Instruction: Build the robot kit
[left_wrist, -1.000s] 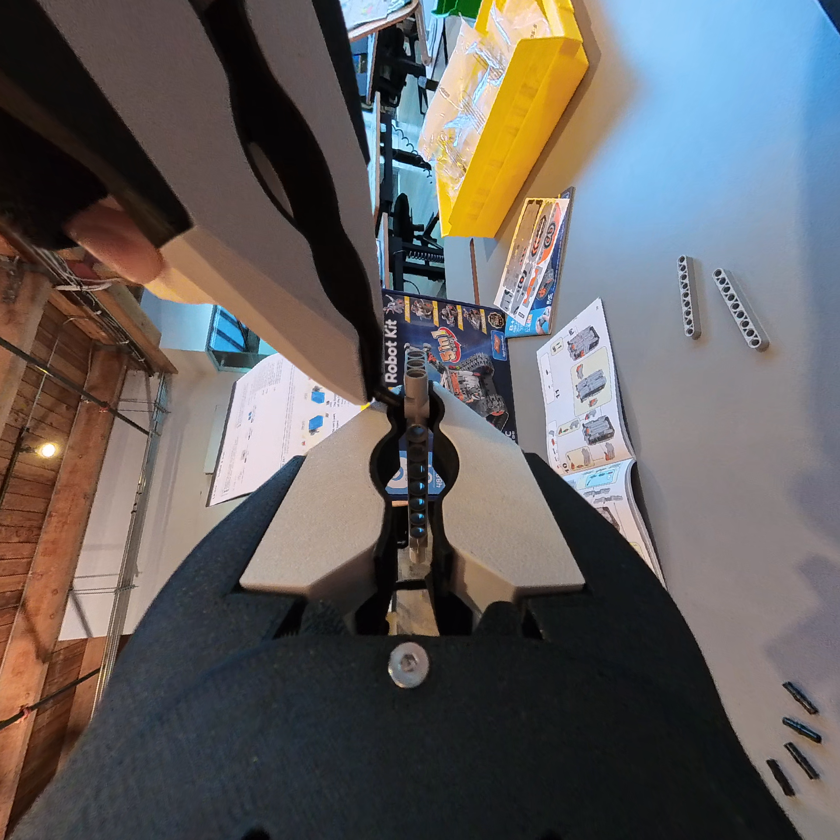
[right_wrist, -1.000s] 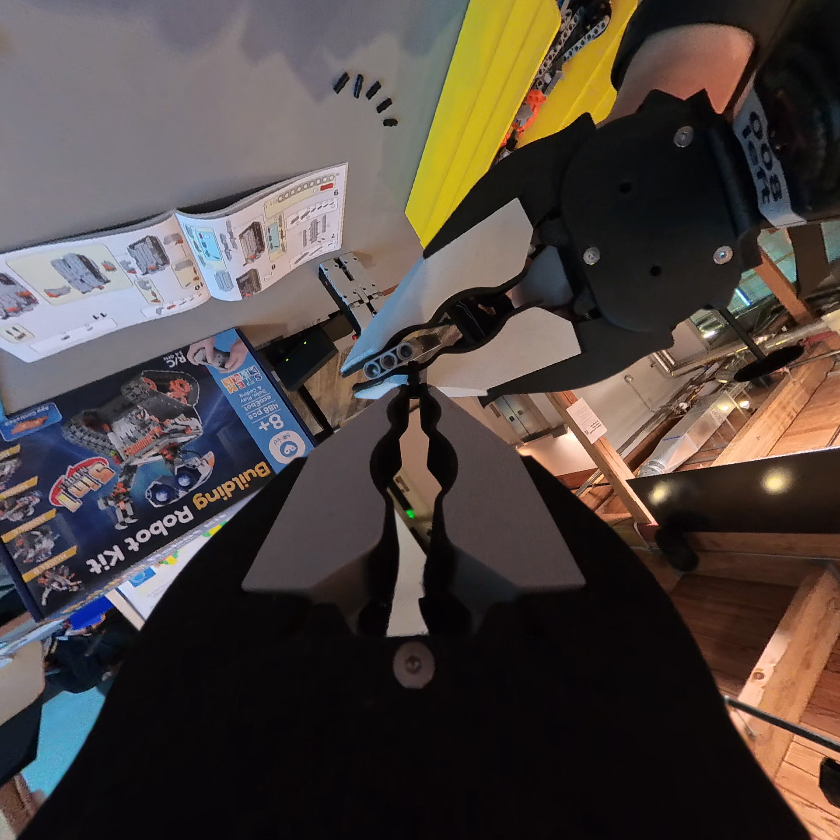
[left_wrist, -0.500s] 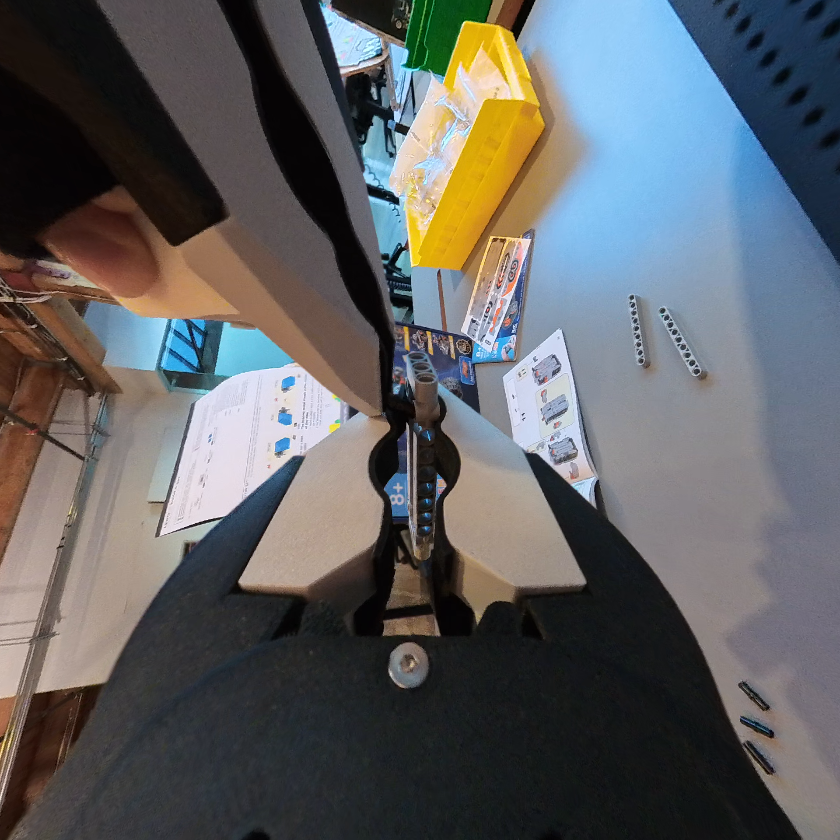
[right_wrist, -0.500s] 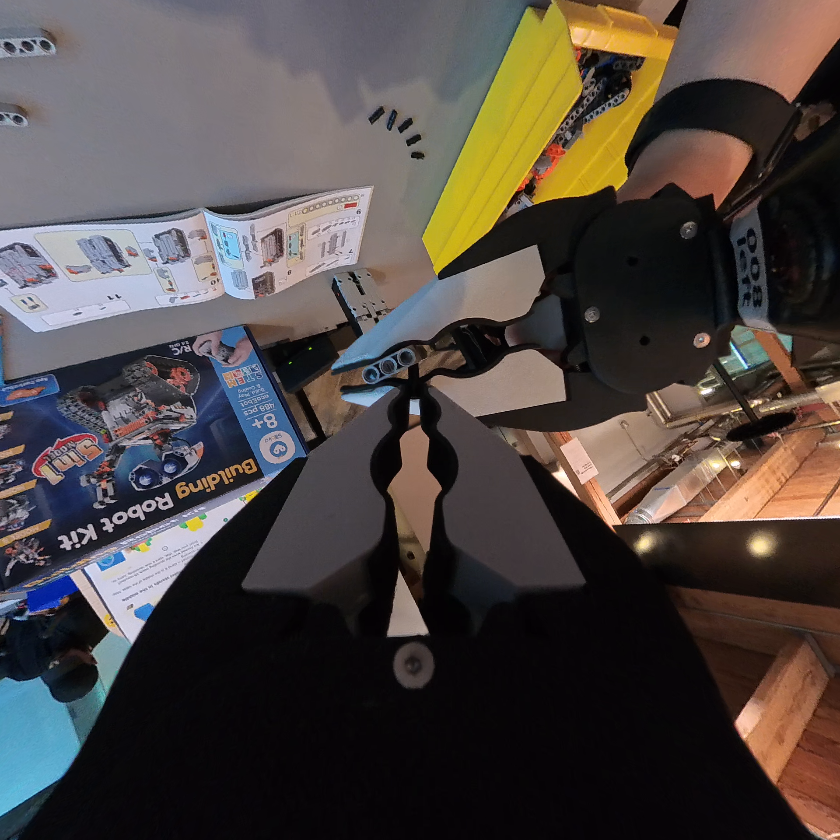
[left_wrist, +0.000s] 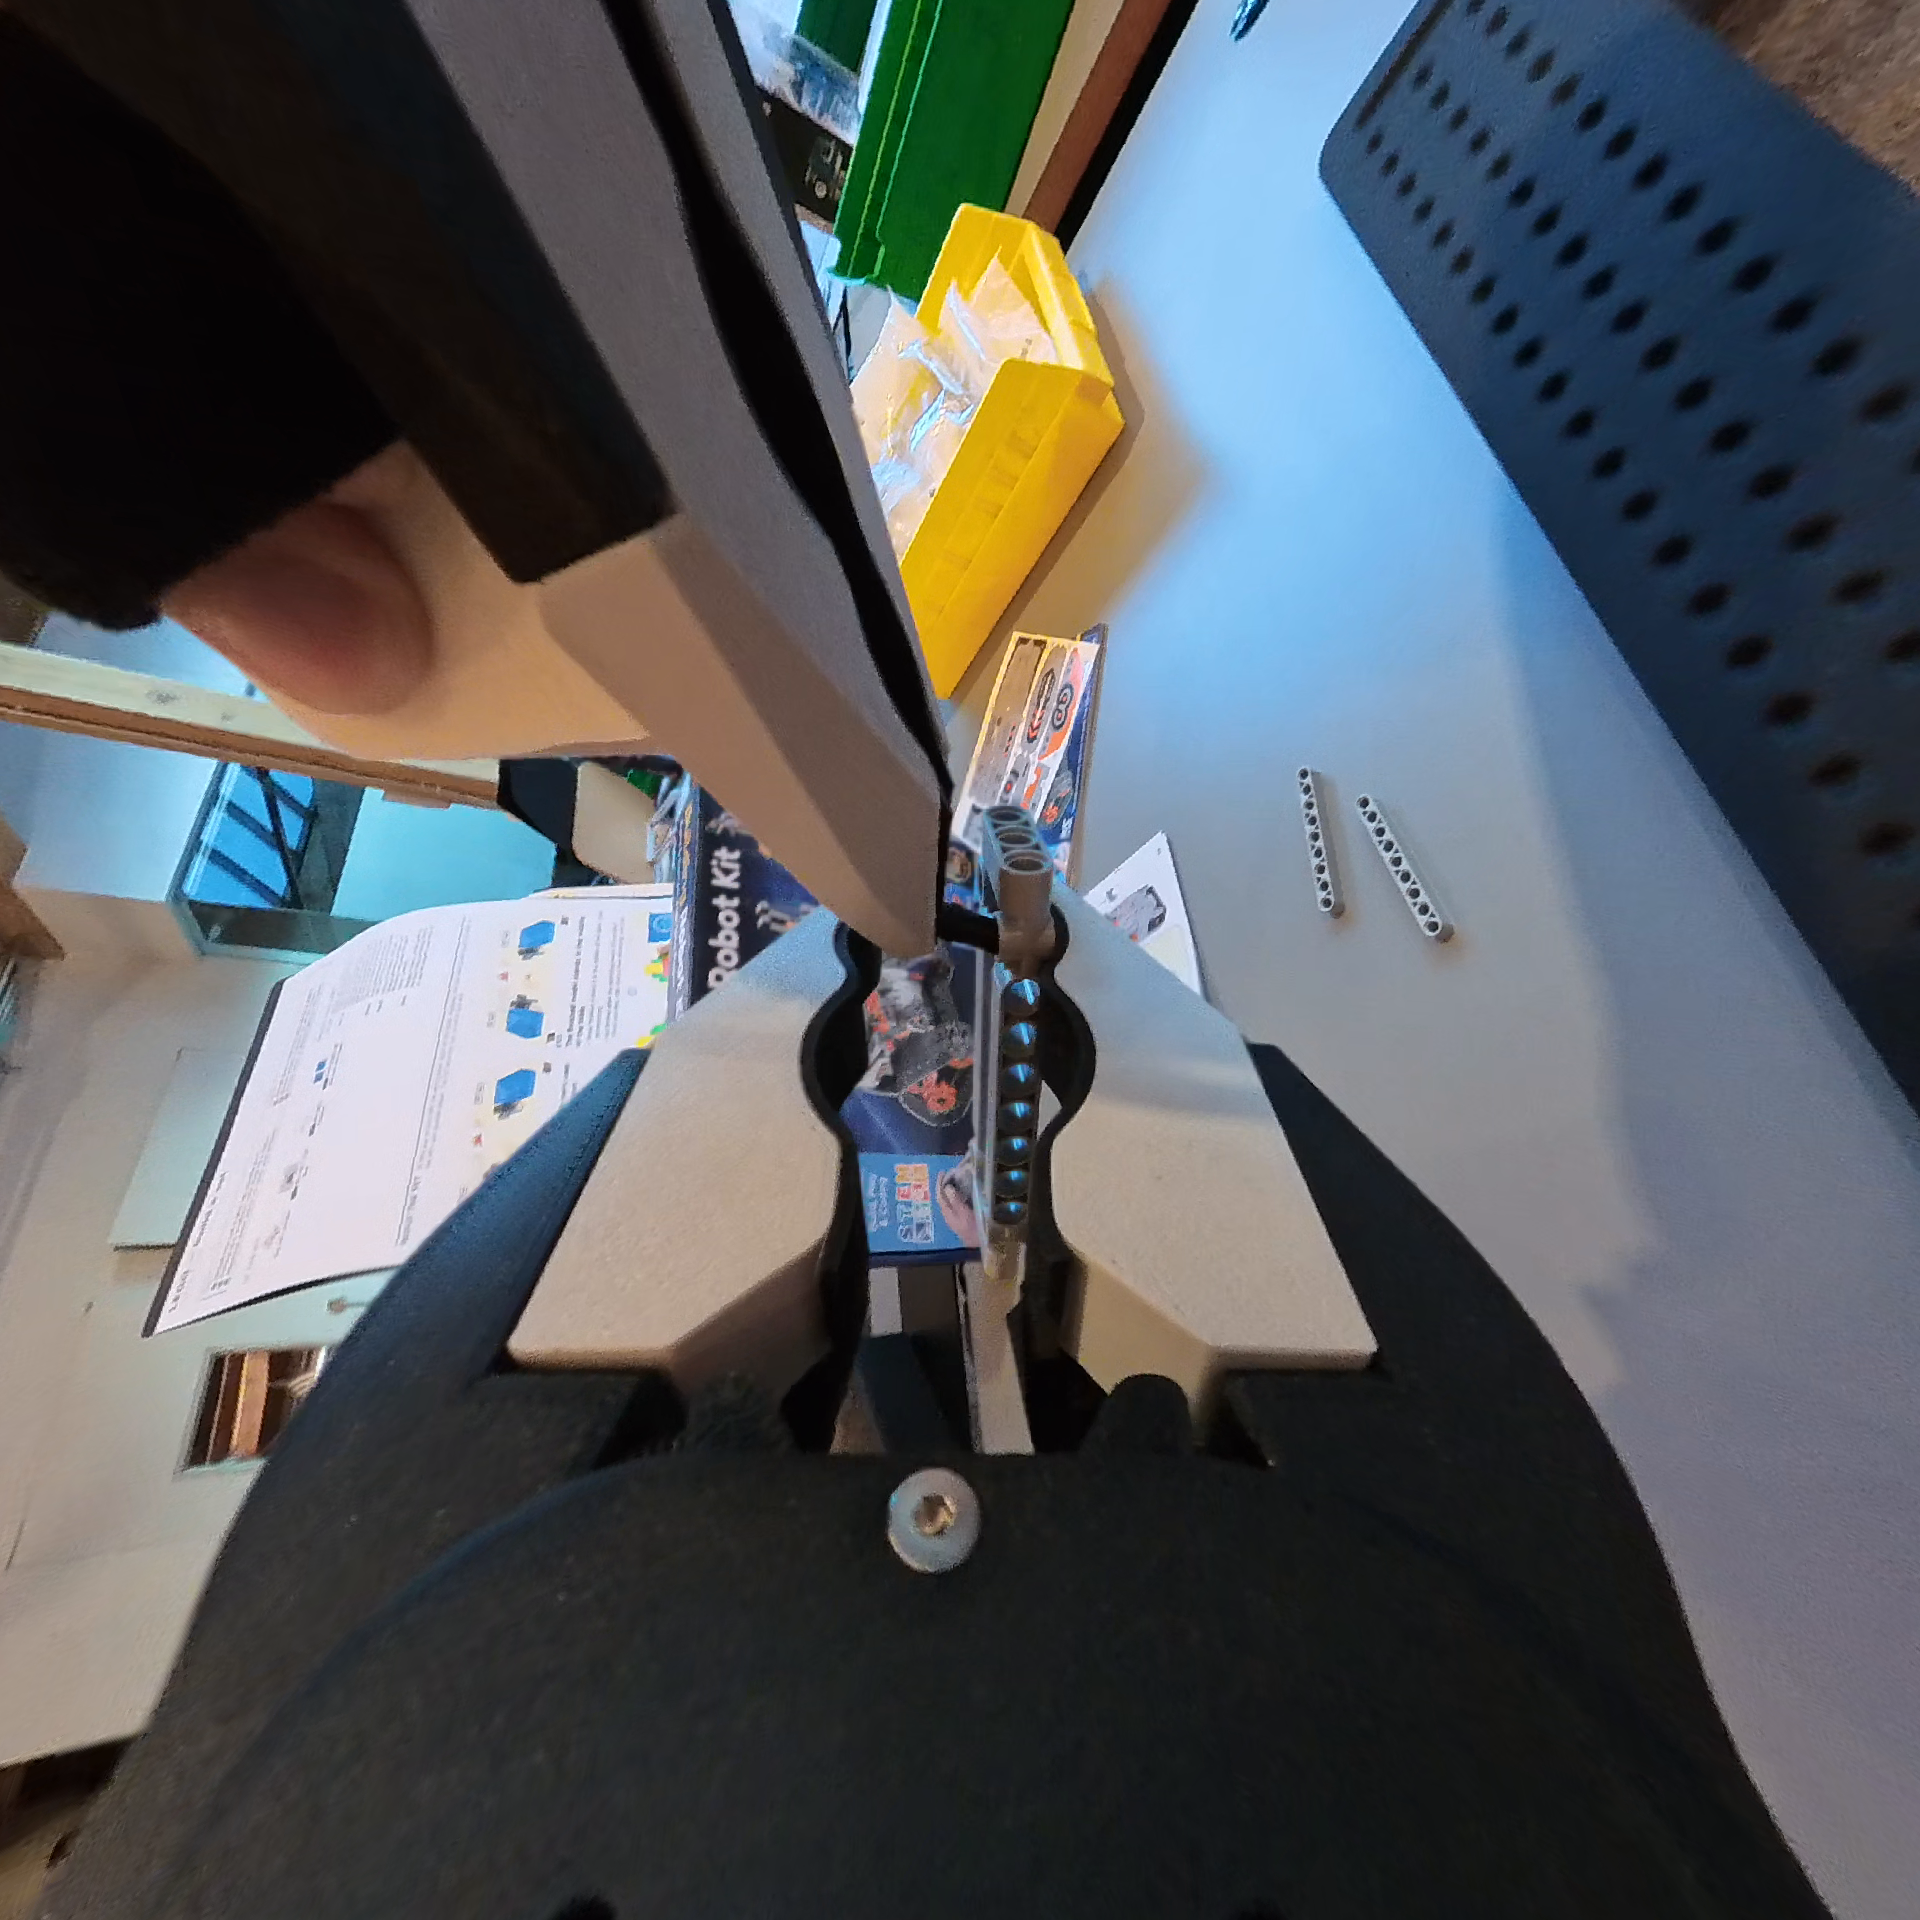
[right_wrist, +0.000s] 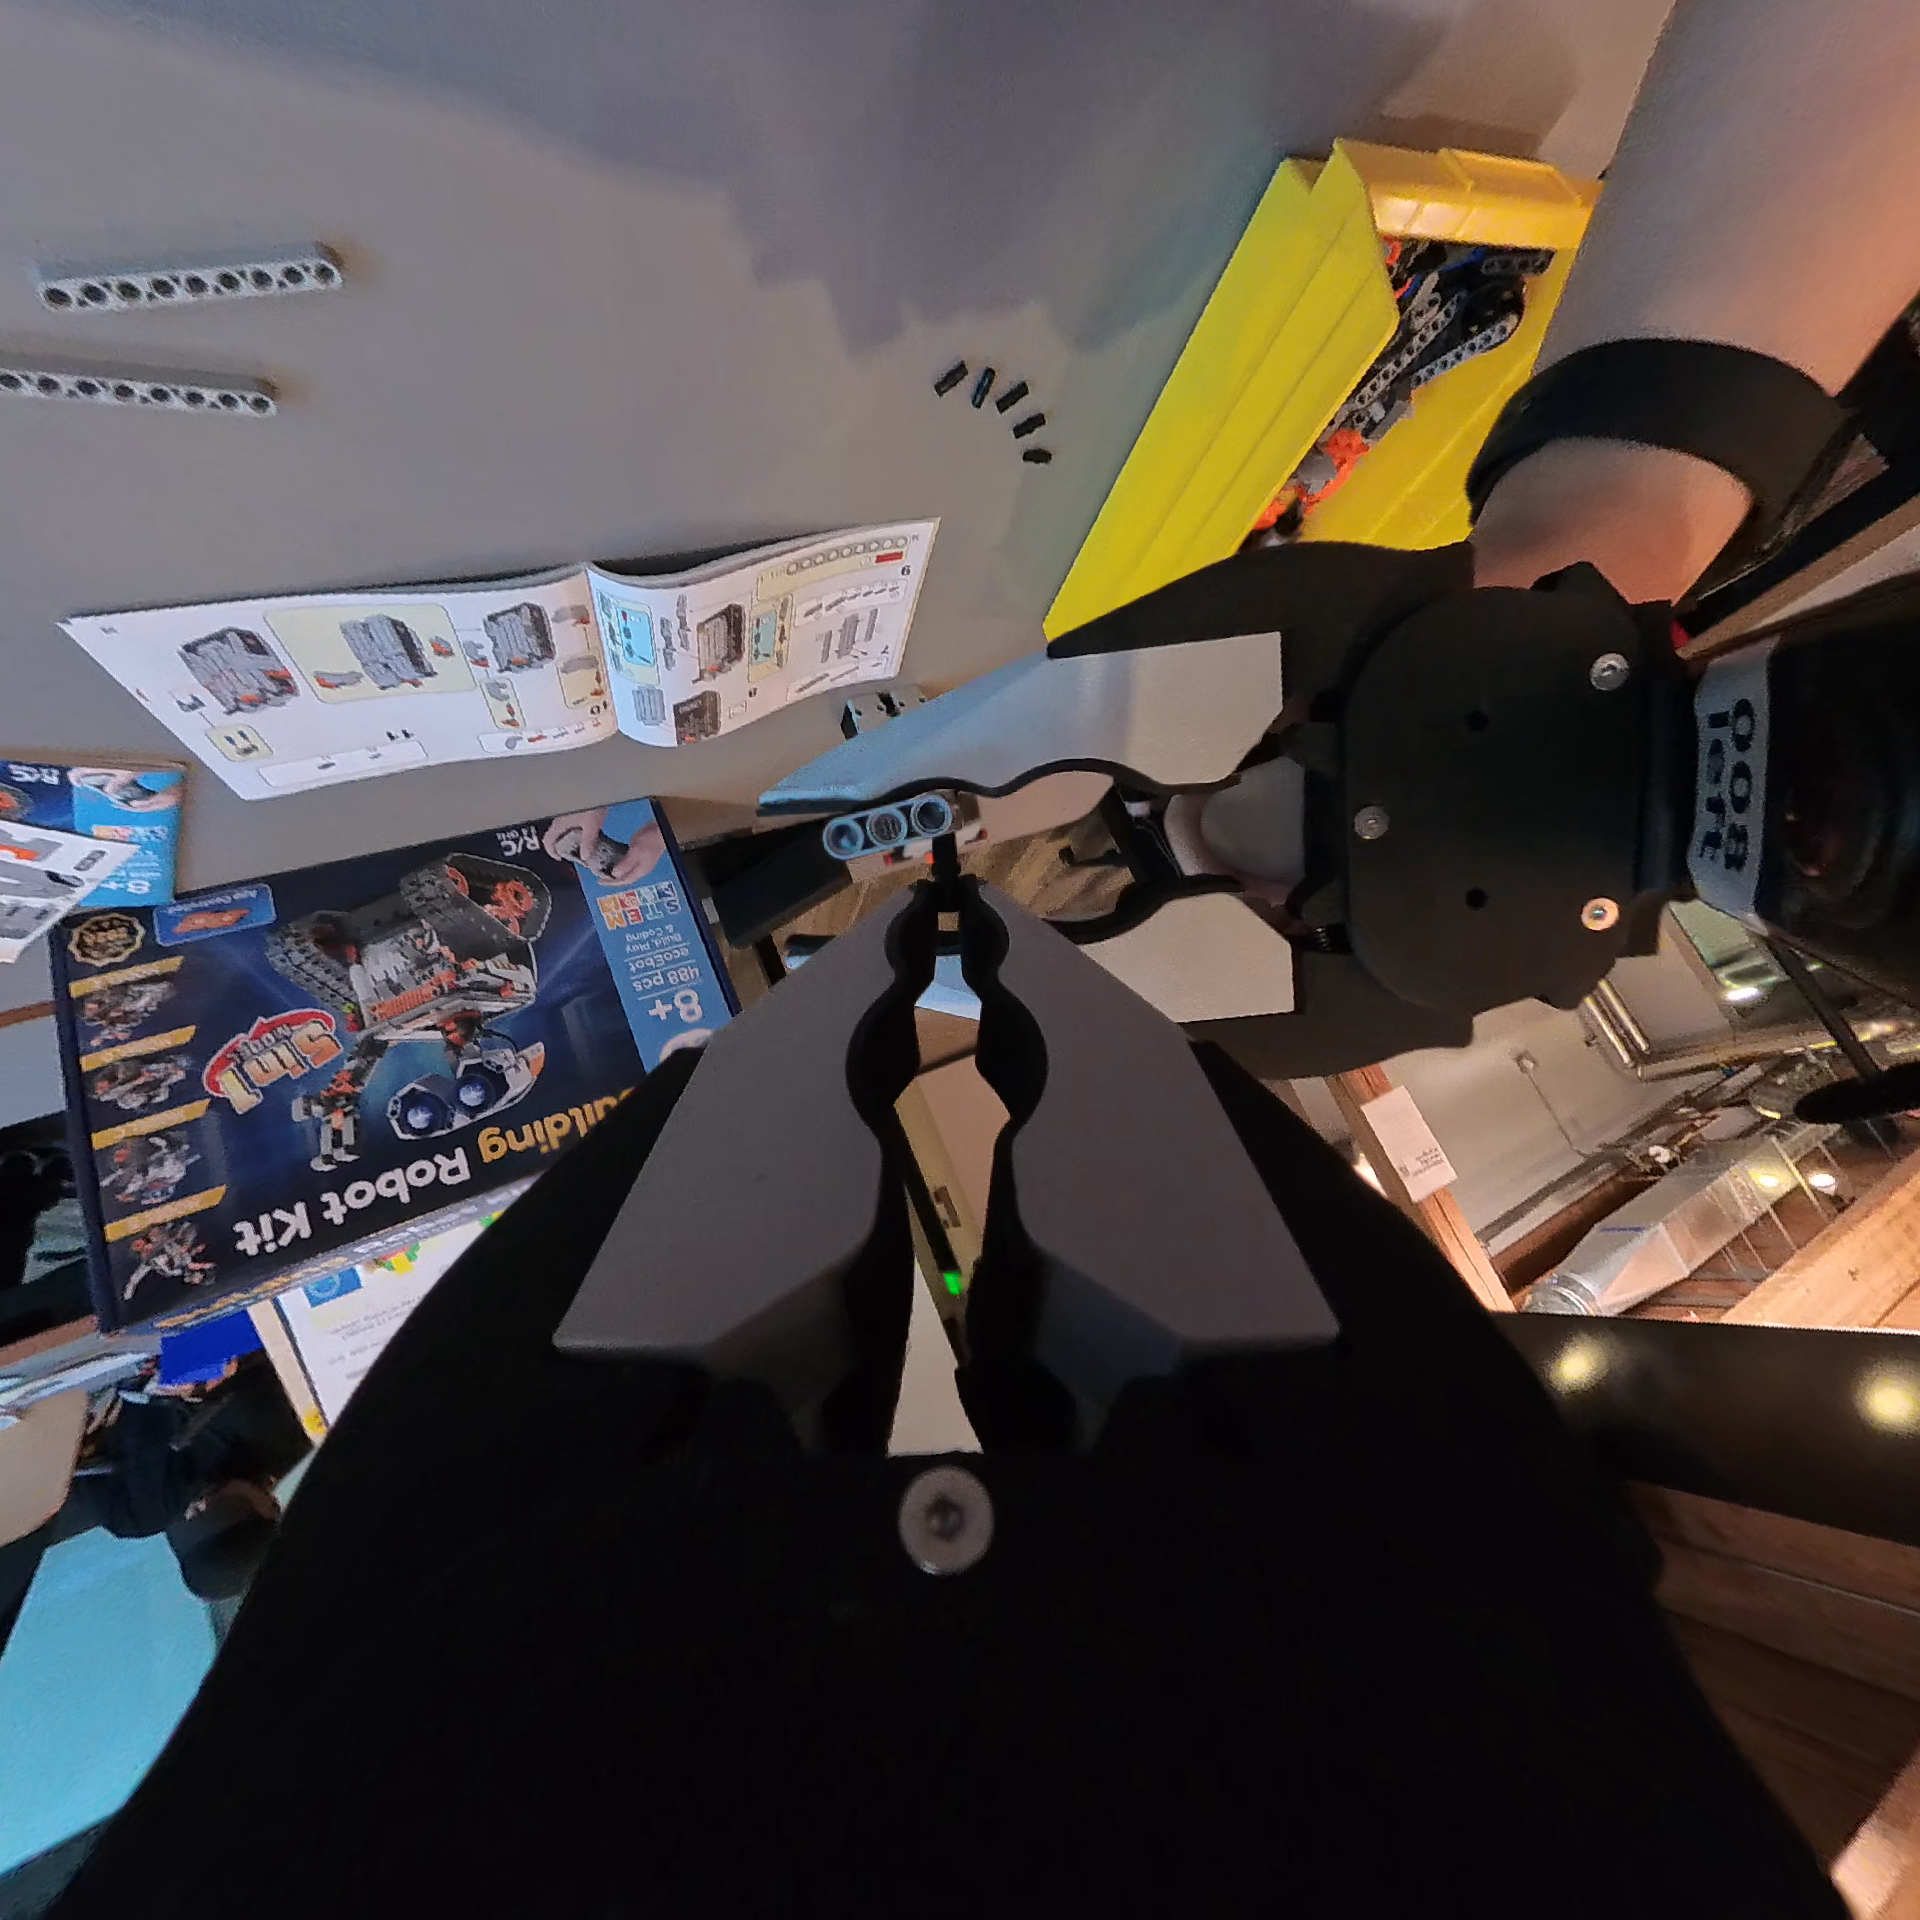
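Grey counter surface is running bare and open between a dark perforated panel along one edge and the clutter near the opposite edge. Two loose long grey plastic beams with rows of holes are lying side by side there, well apart from five short black plastic pins sitting in a cluster. Two yellow plastic bins are standing on the counter, one holding clear bags, one holding mixed parts. One open paper instruction booklet is lying just beside one dark blue cardboard kit box, which is overhanging the counter's edge.

Both tongs are being held up in the air, clear of the counter, and meeting tip to tip. The left tongs are standing spread, with a third grey holed beam lying along the inside of one finger. The right tongs are pressed together, pinching a black pin whose far end is touching that beam near its tip.
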